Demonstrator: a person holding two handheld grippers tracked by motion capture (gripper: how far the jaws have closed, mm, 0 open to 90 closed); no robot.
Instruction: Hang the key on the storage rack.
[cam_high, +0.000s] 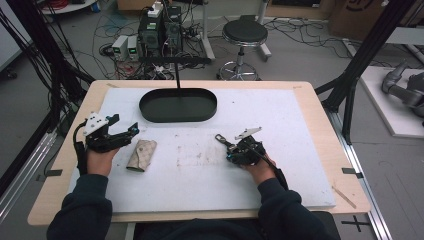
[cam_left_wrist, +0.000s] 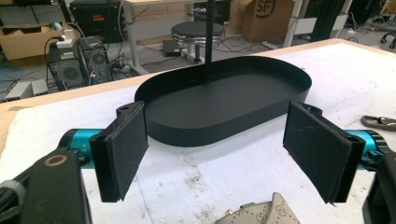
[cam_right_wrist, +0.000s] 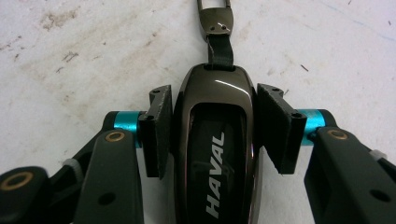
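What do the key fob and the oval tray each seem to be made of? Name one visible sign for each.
Key fob: glossy dark plastic or metal, judging by sharp highlights on its shell. Oval tray: thin matte black sheet, probably painted metal, with a crisp upright wall and no shine.

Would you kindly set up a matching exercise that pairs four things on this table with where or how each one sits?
Things:
1. car key fob
2. patterned wallet
3. black oval tray
4. left gripper

States:
A. at the far middle of the white mat
B. jaws wide apart, nothing between them
C. clamped between the right gripper pads
D. lying flat beside the person's left hand

Pairs: 1-C, 2-D, 3-A, 4-B
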